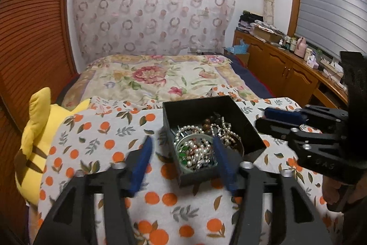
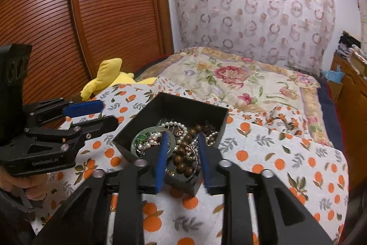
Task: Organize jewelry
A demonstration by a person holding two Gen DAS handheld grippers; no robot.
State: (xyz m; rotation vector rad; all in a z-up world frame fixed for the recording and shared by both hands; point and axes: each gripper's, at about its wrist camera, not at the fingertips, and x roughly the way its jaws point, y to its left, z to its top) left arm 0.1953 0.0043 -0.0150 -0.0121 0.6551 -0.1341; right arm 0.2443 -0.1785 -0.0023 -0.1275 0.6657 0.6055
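A bedroom is shown, with a bed under a floral quilt [image 1: 160, 77], a circle-patterned curtain [image 1: 151, 6] hung behind it, ribbed wooden doors [image 2: 103, 15] along one side and a wooden sideboard [image 1: 282, 68] along the other. In the foreground a surface is covered by a white cloth printed with oranges [image 1: 110, 130], and a yellow plush toy [image 1: 36, 137] is seen at its left edge. A black open box [image 1: 206, 111] is set on the cloth near the far edge, about midway across. The box is filled with tangled jewelry: a pale green bangle [image 2: 170, 137] lies in its left part, strings of white pearls [image 1: 199, 153] are piled in and around the bangle, and dark brown wooden beads [image 2: 183, 157] are heaped in the right part. The left gripper [image 1: 183, 153] is held above the near left side of the box with its blue-padded fingers spread wide, and nothing is gripped between them. The right gripper [image 2: 182, 146] is held over the near right side of the box, its fingers parted to either side of the wooden beads; whether the pads touch any jewelry cannot be told. From each wrist view the other gripper is seen just beside the box, at about the same height.
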